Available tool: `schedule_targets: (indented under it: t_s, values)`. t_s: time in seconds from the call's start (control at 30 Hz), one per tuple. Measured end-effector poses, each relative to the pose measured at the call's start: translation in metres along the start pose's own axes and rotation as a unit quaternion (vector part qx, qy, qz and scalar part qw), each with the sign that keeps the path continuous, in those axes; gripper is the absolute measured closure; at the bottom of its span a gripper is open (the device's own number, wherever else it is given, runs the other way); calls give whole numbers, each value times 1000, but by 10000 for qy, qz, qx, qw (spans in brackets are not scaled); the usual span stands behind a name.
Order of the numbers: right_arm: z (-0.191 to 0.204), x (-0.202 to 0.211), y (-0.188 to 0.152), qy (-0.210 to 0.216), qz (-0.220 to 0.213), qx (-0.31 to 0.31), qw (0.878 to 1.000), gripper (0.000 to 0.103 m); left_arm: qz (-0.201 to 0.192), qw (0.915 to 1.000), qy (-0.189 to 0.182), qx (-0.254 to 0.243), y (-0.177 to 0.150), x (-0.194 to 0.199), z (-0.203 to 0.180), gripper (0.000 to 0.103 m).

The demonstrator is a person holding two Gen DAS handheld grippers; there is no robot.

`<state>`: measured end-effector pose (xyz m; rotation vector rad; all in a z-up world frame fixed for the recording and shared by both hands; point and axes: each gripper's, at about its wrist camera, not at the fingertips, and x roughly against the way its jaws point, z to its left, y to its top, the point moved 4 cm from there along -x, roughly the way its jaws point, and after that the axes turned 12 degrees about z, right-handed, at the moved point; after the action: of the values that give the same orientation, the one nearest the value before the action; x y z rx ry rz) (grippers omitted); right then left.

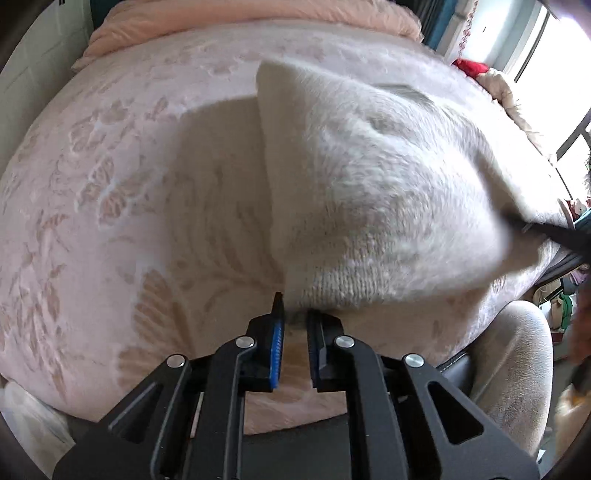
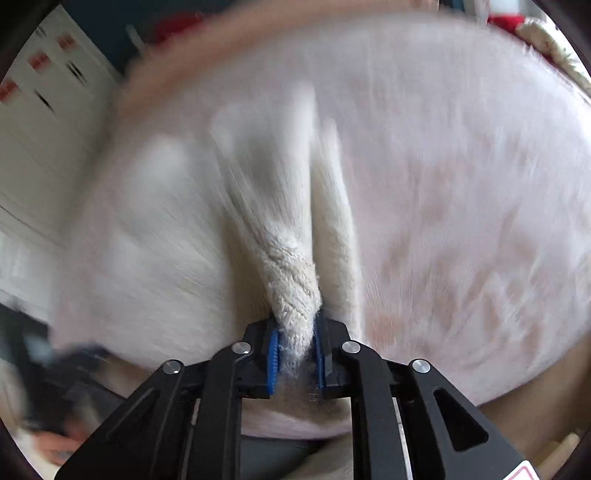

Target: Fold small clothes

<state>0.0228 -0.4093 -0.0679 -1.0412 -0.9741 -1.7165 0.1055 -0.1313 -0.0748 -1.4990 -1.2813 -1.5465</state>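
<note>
Two grippers work on one white knit garment (image 1: 369,192) over a bed. The left gripper (image 1: 295,317) has its blue-padded jaws nearly together, pinching the lower ribbed edge of the garment at the fingertips. The right gripper (image 2: 295,343) clenches a bunched, twisted corner of the same fluffy fabric (image 2: 291,273) between its pads. From the left wrist view the garment lifts off the bed as a stretched sheet, its far corner raised and its right end running to the dark tip of the other tool (image 1: 546,232). It casts a shadow on the pink, leaf-patterned bed cover (image 1: 92,206) beneath. A peach duvet (image 1: 240,22) lies rolled along the far end of the bed. Something red (image 1: 471,68) sits at the far right edge by the bright window (image 1: 535,48). A pale upholstered seat (image 1: 513,369) stands close against the near side of the bed. The right wrist view is heavily blurred; a white cupboard (image 2: 48,122) shows at the left.
</note>
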Motion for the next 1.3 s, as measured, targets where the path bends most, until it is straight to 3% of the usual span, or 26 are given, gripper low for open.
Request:
schedule_targets:
  t_s: [0.1,0.23,0.3,0.37,0.5,0.6,0.7,0.77,0.93,0.97,1.0,1.03,1.07,1.13,1.2,1.3]
  values:
    - [3,18,-4,195,-315,-248,9990,86,-73,9999,97,-110,-4,8,-3,93]
    - [12,48,-3,-95,-605,-402,9973,75,-89,9997,91,-209,-10,20,-5,92]
    - [28,71,-2,-385,-946,-222,9945,71,-108,9993,174,-319,-14,27,-9,92]
    - [52,88,1,-375,-1202,94,9920,68,-146,9990,246,-349,-18,34,-10,92]
    - [114,76,6,481,-792,844,9921,74,-150,9990,278,-325,-24,46,-10,89]
    - [153,41,7,370,-453,1270,9902,74,-113,9992,308,-208,-24,54,-6,85]
    - [160,-33,-5,97,445,1413,9889,74,-148,9992,360,-116,-24,60,-2,79]
    - [162,-45,-14,4,361,1541,9874,74,-133,9991,389,-102,-24,62,-1,79]
    - [150,8,-11,233,-32,1252,9918,71,-126,9992,369,-126,-19,60,-3,79]
    - [137,22,-7,136,-236,1105,9935,67,-113,9992,366,-124,-18,59,-5,76]
    - [125,32,-4,32,-395,968,9945,53,-98,9992,381,-121,-16,58,-6,73]
    - [110,41,-1,-98,-532,808,9953,38,-92,9992,370,-103,-14,58,-8,63]
    - [88,50,4,-273,-680,559,9957,34,-114,9995,303,-65,-11,59,-10,44]
    - [62,56,4,-376,-734,255,9963,28,-238,9997,-42,34,-2,63,-12,18]
    - [34,49,8,-256,-614,-124,9977,26,-372,9977,-541,173,12,68,-14,13]
    - [7,27,12,131,-286,-503,9982,26,-301,9952,-850,384,40,58,-12,9]
